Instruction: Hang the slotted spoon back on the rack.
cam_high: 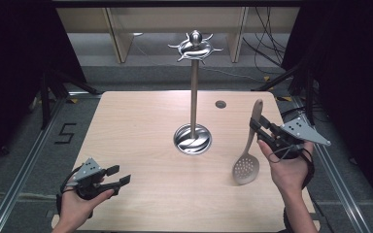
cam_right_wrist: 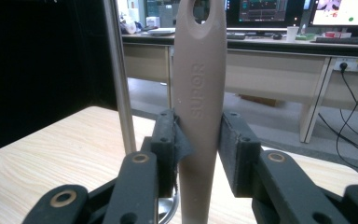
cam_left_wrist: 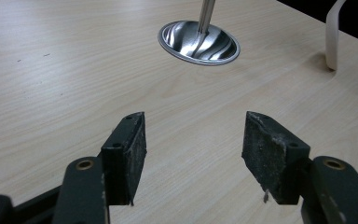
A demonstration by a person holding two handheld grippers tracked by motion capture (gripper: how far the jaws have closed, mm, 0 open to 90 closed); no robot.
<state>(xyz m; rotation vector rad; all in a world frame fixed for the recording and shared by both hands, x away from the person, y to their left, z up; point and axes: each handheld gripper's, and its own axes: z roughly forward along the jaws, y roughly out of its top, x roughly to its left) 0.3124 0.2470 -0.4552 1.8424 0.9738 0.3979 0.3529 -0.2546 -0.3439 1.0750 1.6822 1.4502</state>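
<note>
Right gripper (cam_high: 258, 130) clamps slotted spoon (cam_high: 246, 162) handle, lifted upright; hanging on utensil stand (cam_high: 193, 92) hook not yet done; left gripper (cam_high: 117, 176) open, idle

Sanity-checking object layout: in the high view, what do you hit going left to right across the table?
left gripper → utensil stand on its round steel base → slotted spoon → right gripper, closed on the spoon's handle.

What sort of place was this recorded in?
Probably a lab or office workspace: a wooden table on a metal-railed floor, desks with monitors behind, and loose cables by a wall socket.
</note>
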